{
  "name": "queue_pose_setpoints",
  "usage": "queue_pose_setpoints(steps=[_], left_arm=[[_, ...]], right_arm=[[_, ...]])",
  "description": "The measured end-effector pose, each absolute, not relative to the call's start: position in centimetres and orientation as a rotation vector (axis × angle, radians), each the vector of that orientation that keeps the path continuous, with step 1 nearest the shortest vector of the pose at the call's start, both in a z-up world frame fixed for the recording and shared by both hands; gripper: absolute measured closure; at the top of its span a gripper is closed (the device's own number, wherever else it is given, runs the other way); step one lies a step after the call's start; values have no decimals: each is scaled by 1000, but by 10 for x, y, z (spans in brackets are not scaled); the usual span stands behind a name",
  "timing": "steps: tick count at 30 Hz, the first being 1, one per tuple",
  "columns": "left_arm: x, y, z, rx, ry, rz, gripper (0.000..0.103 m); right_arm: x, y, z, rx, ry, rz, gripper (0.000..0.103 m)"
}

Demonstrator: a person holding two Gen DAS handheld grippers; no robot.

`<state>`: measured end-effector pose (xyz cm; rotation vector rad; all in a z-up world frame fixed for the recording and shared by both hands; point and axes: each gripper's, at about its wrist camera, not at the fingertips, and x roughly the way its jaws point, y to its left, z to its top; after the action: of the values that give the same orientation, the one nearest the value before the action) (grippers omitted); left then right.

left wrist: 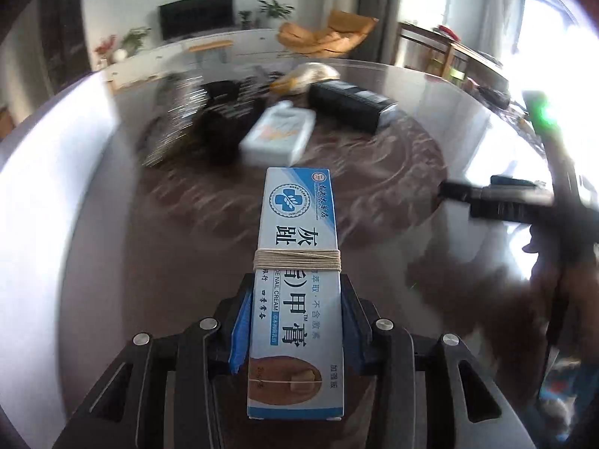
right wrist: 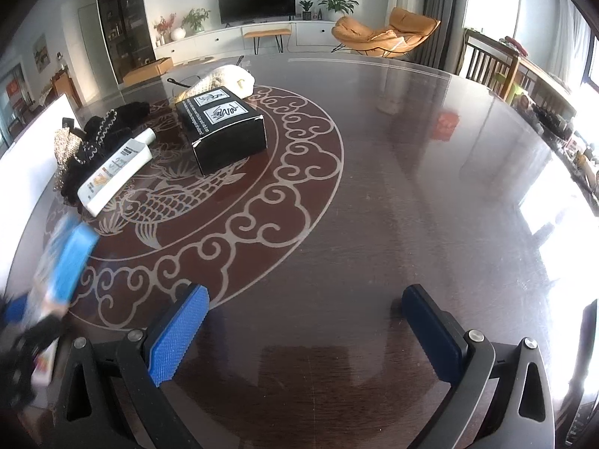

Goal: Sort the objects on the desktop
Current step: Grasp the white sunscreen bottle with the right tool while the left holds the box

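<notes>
You had the left gripper (left wrist: 295, 321) clenched on the nail-cream box (left wrist: 297, 262), lifted nearer you than the black box (right wrist: 222, 127); the right gripper (right wrist: 303, 333) stood released; next, I judge, placing it needs a clear spot.

Looking like printed cardboard with a slight sheen: the blue-and-white cream box (left wrist: 297, 284), bound with a band of pale, rough string (left wrist: 297, 260). Pressing on its sides: blue pads (left wrist: 239, 331) of ribbed, rubbery look, set in matt black plastic with small shining metal pins. Reflecting the windows strongly: the dark wooden table (right wrist: 411, 187), polished and very glossy, with pale inlaid patterns. Appearing smooth and satin: the black box (right wrist: 224, 127) near the middle. Appearing as smooth plastic: the white bottle (right wrist: 116, 168). Seeming soft and woolly: the black cloth (right wrist: 101, 138) toward the left edge.
</notes>
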<state>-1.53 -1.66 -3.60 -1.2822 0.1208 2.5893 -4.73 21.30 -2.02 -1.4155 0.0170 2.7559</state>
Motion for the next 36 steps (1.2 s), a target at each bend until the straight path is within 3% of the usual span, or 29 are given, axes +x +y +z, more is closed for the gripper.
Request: queue_pose_setpoints(steps=[5,10,14,19,20,24,26,32,34,35,36], left_arm=[[-10,-49,-36,-1317,15,2693,62],[-11,-55,-39,-1306,-1,2739,62],[-10,-57,-40,-1299,-8,2738,62],[-8,-58,-40,-1287,-20,2737,62],[-9,-58,-40,-1287,-17,2737,62],[-9,-61,-40,-1278,-50,2730,62],[-10,-63,-40,-1275,-73,2723,62],[-10,-60,-38,-1283,-25,2708,61],[-12,-57,-38,-1297,8,2696,55],[-16,-54,-38,-1315,25,2676,47],[-17,-52,-39,-1332,38,2666,42]], right_arm=[[-47,212,-20,-1415,40,2756,0],[-72,155,-7,-1610,231,2888,0],[-118,92,-10,-1730,189,2873,1],[-164,55,-13,-1677,88,2790,2],[-167,52,-14,-1664,40,2784,6],[-148,53,-11,-1596,-146,2860,45],[-129,66,-10,-1604,-189,2903,52],[-75,116,-8,-1690,-276,2940,51],[-82,117,-9,-1759,-292,2890,35],[-89,116,-10,-1786,-283,2872,29],[-88,117,-14,-1789,-269,2879,28]])
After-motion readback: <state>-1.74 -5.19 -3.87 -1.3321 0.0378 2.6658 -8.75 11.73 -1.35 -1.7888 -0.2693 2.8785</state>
